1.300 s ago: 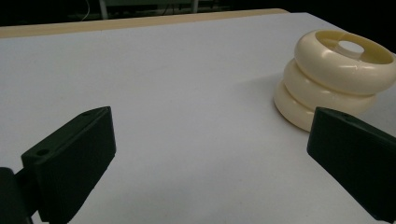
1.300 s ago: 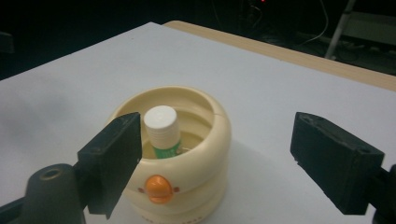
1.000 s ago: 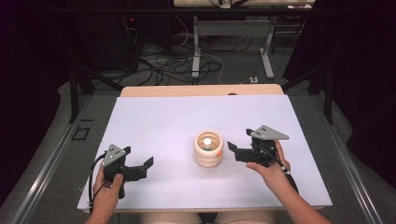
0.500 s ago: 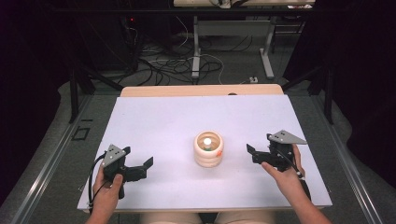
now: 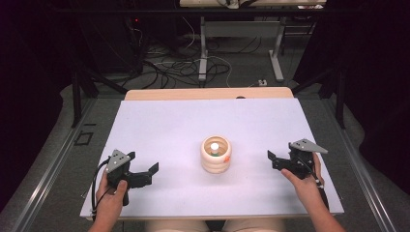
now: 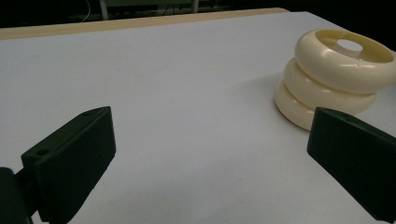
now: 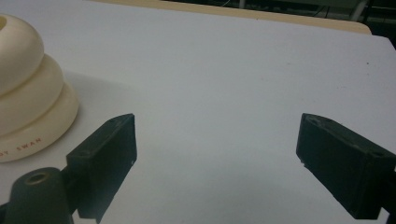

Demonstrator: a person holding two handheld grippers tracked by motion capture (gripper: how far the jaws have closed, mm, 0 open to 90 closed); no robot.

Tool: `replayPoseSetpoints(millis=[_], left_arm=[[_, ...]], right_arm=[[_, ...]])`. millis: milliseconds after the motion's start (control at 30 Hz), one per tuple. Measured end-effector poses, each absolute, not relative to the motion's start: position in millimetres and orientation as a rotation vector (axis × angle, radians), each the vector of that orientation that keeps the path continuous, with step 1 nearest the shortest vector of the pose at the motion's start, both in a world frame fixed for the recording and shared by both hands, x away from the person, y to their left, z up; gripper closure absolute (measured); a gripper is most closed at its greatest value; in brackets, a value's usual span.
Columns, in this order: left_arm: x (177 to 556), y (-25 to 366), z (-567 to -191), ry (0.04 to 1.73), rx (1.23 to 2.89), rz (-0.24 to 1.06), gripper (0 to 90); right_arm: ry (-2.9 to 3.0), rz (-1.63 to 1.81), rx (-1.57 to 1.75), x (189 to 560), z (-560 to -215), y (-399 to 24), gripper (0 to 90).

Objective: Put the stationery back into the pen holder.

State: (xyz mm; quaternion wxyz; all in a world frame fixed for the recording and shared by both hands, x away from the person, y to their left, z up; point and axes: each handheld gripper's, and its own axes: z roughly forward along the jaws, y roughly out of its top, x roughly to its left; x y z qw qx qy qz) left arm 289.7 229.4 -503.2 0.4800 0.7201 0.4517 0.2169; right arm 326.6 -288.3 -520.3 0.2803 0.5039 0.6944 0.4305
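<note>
High view: we saw a cream ring stack (image 5: 216,154) mid-worktop (image 5: 164,130), something green inside. Left gripper view: left hand-held gripper (image 6: 210,158) spread wide, empty. Right gripper view: right hand-held gripper (image 7: 217,163) likewise; red lettering on the stack's base.

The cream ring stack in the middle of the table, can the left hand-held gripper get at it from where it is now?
Probably yes. The left hand-held gripper sits open on the white table, and nothing lies between it and the cream ring stack. The right hand-held gripper stands off on the far side.
</note>
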Motion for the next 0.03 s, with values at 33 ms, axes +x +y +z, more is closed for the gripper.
replayPoseSetpoints(millis=[33], left_arm=[[289.8, 229.2, -503.2, 1.104, 1.755, 0.528, 1.1]], right_arm=[[1.858, 1.161, 1.355, 326.7, -521.2, -288.5, 9.8]])
